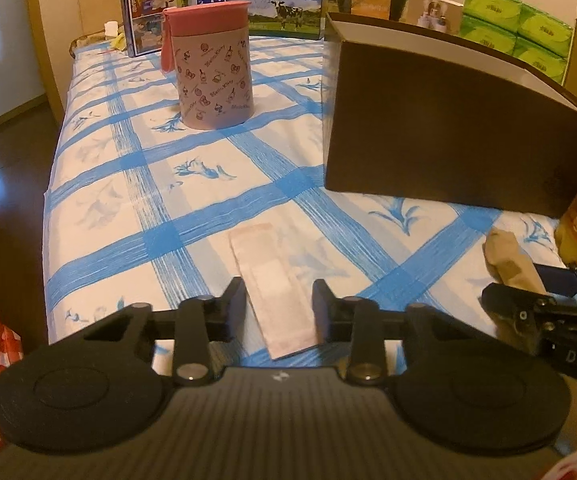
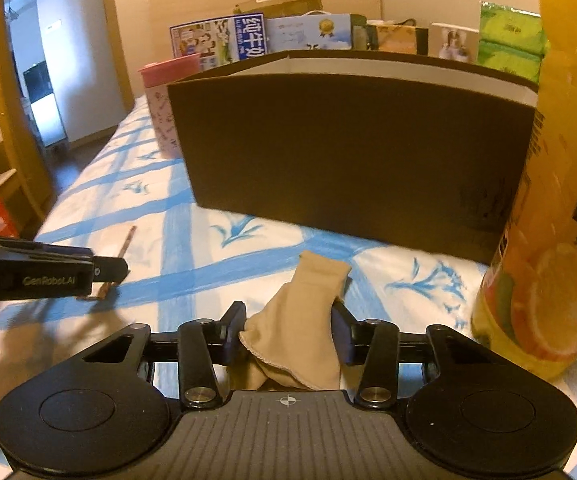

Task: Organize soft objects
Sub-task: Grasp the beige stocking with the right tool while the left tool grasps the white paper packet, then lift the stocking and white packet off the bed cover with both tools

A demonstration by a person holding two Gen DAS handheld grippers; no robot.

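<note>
A flat pale pink pad (image 1: 276, 286) lies on the blue-checked cloth (image 1: 136, 184). My left gripper (image 1: 279, 300) is open with its fingers on either side of the pad's near half, not squeezing it. A beige sock (image 2: 302, 320) lies between the fingers of my right gripper (image 2: 290, 322), whose jaws touch its sides without visibly pressing it. The sock also shows in the left wrist view (image 1: 510, 258), with the right gripper (image 1: 536, 300) around it. The left gripper also shows in the right wrist view (image 2: 104, 270). A dark brown open box (image 1: 448, 120) stands behind both items.
A pink lidded canister (image 1: 212, 68) stands far left of the box. Milk cartons (image 1: 176, 8) and green tissue packs (image 1: 516, 36) line the back. A yellow-orange bottle (image 2: 544, 264) stands close on the right. The table edge and dark floor (image 1: 8, 184) lie left.
</note>
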